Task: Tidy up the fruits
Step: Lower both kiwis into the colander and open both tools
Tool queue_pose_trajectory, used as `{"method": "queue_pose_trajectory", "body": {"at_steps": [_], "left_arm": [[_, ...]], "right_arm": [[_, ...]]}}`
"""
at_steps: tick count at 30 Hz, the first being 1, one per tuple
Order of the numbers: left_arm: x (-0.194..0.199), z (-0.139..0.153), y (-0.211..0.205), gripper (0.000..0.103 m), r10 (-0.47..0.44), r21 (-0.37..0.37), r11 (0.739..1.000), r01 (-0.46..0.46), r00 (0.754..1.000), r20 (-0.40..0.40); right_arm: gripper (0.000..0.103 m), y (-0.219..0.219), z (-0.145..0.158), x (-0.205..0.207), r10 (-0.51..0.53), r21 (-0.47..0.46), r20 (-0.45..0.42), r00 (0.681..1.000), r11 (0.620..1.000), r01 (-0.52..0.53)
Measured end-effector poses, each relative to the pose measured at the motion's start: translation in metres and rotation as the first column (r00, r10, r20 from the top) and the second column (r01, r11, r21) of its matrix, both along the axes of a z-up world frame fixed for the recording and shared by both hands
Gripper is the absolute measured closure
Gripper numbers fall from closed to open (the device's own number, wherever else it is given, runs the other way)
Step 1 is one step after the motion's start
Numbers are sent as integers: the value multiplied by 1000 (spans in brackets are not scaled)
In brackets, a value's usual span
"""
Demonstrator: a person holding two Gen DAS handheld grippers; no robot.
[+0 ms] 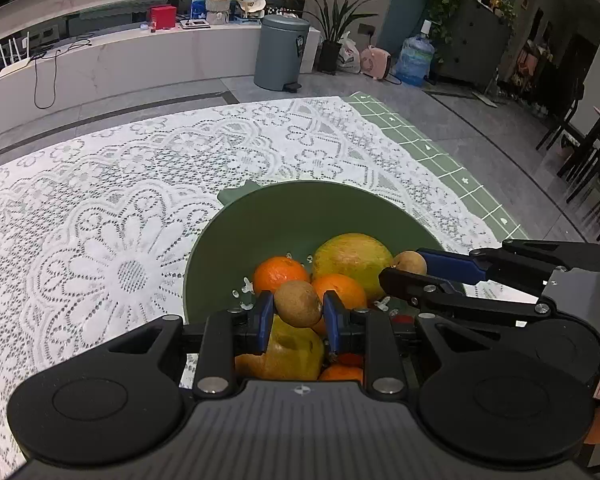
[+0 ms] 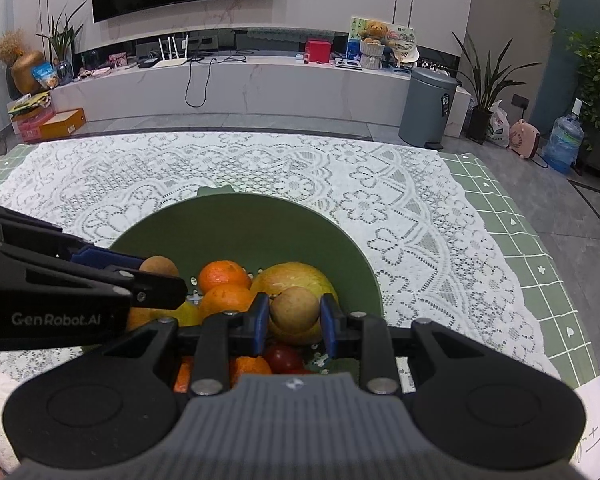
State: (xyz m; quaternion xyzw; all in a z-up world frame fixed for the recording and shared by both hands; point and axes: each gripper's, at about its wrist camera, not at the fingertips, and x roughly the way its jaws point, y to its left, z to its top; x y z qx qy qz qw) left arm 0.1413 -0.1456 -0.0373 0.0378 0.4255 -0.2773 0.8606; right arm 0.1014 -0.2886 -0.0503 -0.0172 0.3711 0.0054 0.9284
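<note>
Hovering over the green bowl (image 1: pixel 260 216), each tool, left (image 1: pixel 298 312) and right (image 2: pixel 294 316), grips a brown fruit (image 1: pixel 299 303).

Left gripper (image 1: pixel 299 312), right gripper (image 2: pixel 295 312): black linkages, blue jaws, silver screws, ribbed grey housing, white "GenRobot.AI" lettering.

green bowl (image 1: pixel 260 216), orange tangerines (image 1: pixel 278 274), white lace cloth (image 1: pixel 120 200)

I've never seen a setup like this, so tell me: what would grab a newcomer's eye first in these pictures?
Probably the two black grippers meeting over a green bowl piled with oranges and bigger yellow-green fruit, set on a white lace tablecloth. The left gripper pinches a small brown fruit between blue pads, and the right gripper pinches a second brown fruit just beside it.
</note>
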Motion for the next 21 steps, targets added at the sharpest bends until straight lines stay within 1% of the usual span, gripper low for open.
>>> {"method": "queue_pose_trajectory", "body": {"at_steps": [11, 16, 21], "left_arm": [[19, -15, -2, 73, -3, 9, 1000, 3, 999, -39], [24, -19, -2, 73, 5, 15, 1000, -4, 999, -39], [27, -24, -1, 72, 13, 51, 999, -11, 999, -43]], "right_arm": [[79, -1, -12, 13, -13, -3, -34, 999, 1000, 13], [79, -1, -16, 18, -12, -4, -44, 999, 1000, 12], [79, 0, -18, 19, -8, -13, -50, 999, 1000, 7]]}}
